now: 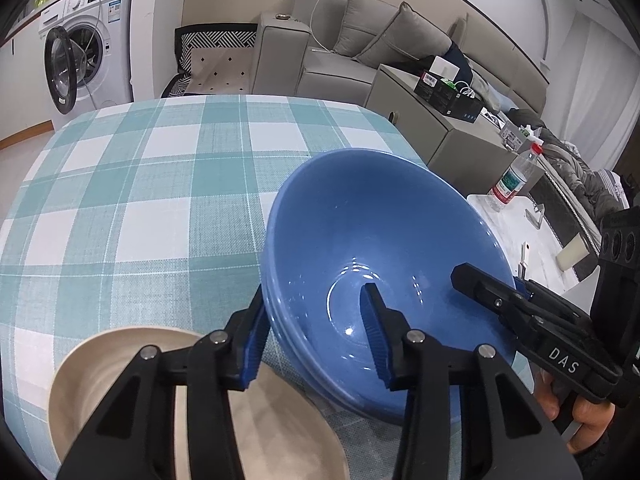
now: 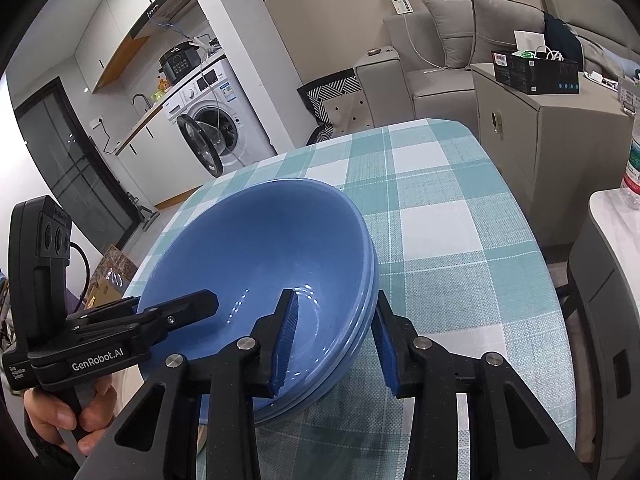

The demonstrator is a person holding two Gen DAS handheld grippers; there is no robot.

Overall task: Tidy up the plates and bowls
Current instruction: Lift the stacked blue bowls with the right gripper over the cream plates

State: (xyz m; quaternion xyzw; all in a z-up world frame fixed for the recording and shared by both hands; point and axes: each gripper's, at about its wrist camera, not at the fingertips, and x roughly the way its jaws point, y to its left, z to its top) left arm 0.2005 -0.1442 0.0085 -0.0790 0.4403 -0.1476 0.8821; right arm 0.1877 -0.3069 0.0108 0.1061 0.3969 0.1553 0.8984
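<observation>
A stack of blue bowls [image 1: 372,248] sits nested on the checked tablecloth [image 1: 160,184]; it also shows in the right wrist view [image 2: 256,248]. My left gripper [image 1: 316,332] straddles the stack's left rim, one finger inside, one outside, jaws apart with a gap around the rim. My right gripper [image 2: 334,340] straddles the right rim the same way. A cream plate [image 1: 120,360] lies under my left gripper at the near left.
The table's right edge [image 2: 532,248] drops off beside a grey cabinet [image 2: 560,120]. A small white side table [image 1: 532,240] with a water bottle [image 1: 516,176] stands to the right. A sofa and a washing machine [image 1: 84,52] are beyond the table.
</observation>
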